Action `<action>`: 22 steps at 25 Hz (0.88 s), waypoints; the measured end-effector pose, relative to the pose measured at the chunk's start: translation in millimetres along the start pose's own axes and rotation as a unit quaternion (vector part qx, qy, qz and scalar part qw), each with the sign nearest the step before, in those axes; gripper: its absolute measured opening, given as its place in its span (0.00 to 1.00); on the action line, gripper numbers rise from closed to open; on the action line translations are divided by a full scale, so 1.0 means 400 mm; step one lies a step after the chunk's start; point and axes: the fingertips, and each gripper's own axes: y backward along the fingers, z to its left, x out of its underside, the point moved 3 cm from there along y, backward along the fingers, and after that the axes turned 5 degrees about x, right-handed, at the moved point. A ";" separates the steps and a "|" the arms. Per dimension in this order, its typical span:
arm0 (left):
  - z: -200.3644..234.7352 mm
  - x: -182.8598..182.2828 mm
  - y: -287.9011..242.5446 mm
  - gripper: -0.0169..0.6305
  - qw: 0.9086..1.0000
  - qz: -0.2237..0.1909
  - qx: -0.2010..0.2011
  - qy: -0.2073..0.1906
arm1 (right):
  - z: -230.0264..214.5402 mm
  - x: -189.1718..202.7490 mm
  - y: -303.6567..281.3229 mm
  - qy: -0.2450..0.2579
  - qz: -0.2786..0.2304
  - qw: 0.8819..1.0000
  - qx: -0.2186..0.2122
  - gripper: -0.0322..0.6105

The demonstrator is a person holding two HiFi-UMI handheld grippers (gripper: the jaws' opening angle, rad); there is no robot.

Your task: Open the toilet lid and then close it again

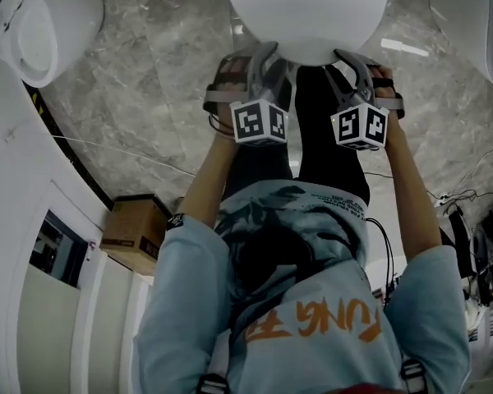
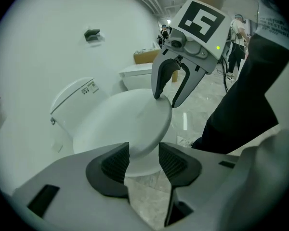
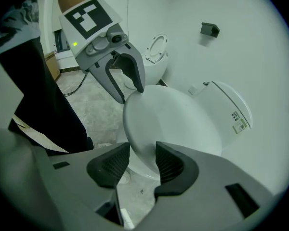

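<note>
The toilet lid [image 1: 308, 11] lies down flat on its bowl, which stands on the grey marble floor [image 1: 148, 80]. The left claw [image 2: 143, 160] and the right claw [image 3: 142, 163] are both open at the lid's front edge, one to each side. The rim shows between their pads, unpinched.

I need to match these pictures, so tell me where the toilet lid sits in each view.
Head view: toilet lid, top centre, cut by the upper edge.
Left gripper view: toilet lid, centre.
Right gripper view: toilet lid, centre.
Shared landmark: grey marble floor.
</note>
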 end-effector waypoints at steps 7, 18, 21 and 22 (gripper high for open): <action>-0.059 0.098 -0.141 0.33 0.999 0.032 0.026 0.012 | 0.083 0.083 -0.140 -0.013 0.014 0.999 -0.035 0.34; -0.082 0.131 -0.216 0.30 0.994 0.060 0.087 0.021 | 0.116 0.132 -0.197 -0.029 0.053 0.996 -0.066 0.31; -0.079 0.127 -0.213 0.29 0.993 0.054 0.094 0.037 | 0.113 0.132 -0.195 -0.040 0.056 0.995 -0.070 0.30; -0.073 0.125 -0.212 0.28 0.992 0.051 0.097 0.054 | 0.108 0.131 -0.194 -0.054 0.061 0.994 -0.073 0.30</action>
